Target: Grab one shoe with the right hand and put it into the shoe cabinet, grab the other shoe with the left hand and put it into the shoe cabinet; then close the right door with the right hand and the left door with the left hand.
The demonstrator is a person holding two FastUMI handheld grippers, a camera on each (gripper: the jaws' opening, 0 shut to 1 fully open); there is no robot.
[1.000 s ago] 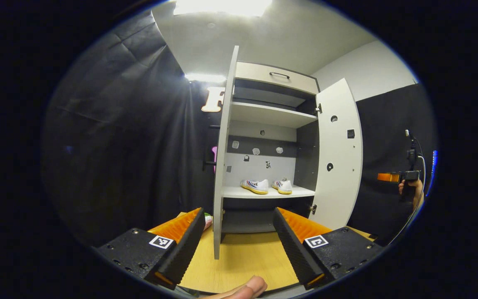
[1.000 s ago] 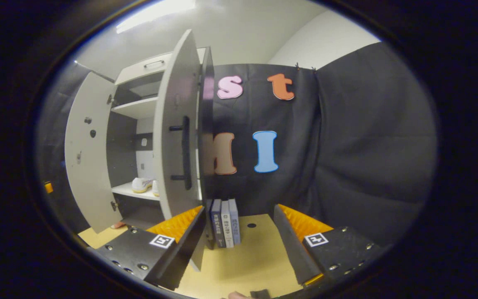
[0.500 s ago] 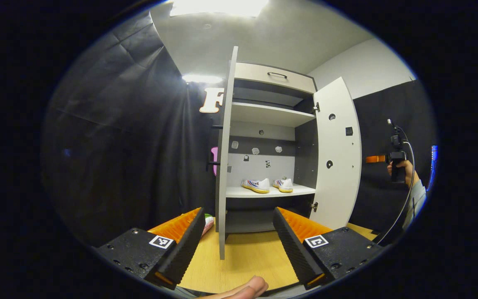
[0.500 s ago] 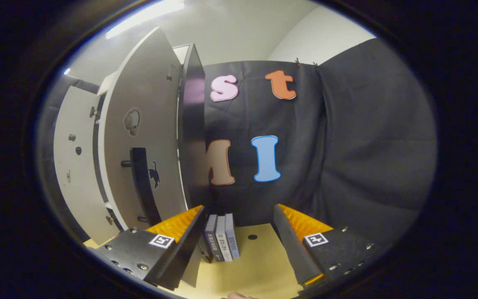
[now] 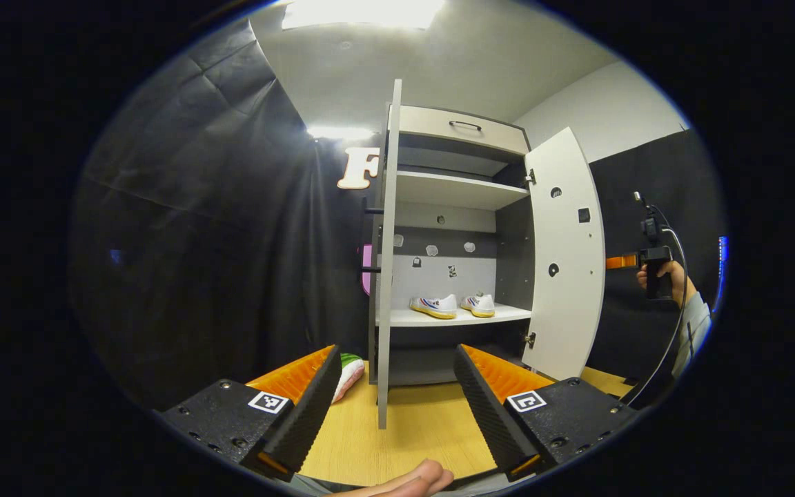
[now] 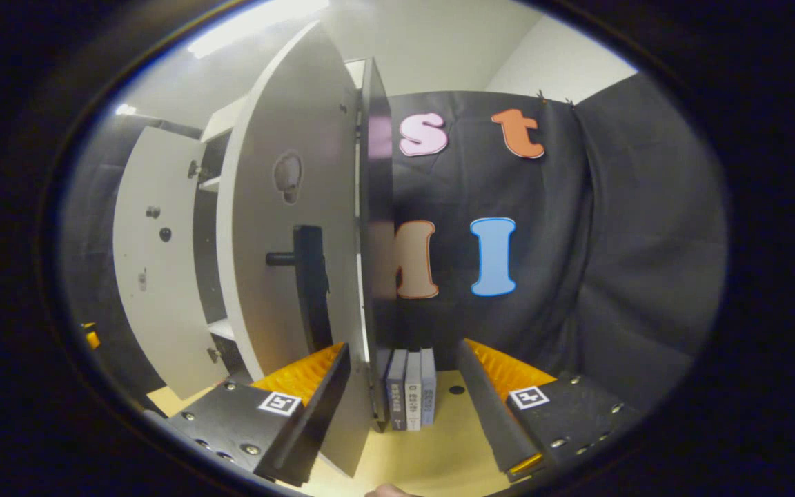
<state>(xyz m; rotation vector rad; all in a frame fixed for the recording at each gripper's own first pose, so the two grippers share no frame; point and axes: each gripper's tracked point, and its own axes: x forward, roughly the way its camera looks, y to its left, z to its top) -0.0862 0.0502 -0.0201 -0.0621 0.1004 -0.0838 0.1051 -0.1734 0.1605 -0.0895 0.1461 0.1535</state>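
Shoes: two shoes point(image 5: 433, 306) point(image 5: 478, 304) are set side by side on the cabinet point(image 5: 463, 190) shelf, near its front edge.
Left door point(image 5: 385, 255): seen edge-on, wide open; bare worktop point(image 5: 411, 428) lies before it.
Right door point(image 6: 287, 248): half swung, its handle point(image 6: 311, 286) facing out; its free edge is just beside the books point(image 6: 411, 390).
Left tongs point(image 5: 397, 397): released, nothing between the fingers, well apart from the cabinet.
Right tongs point(image 6: 404, 400): released, near the right door's lower edge; contact cannot be told.
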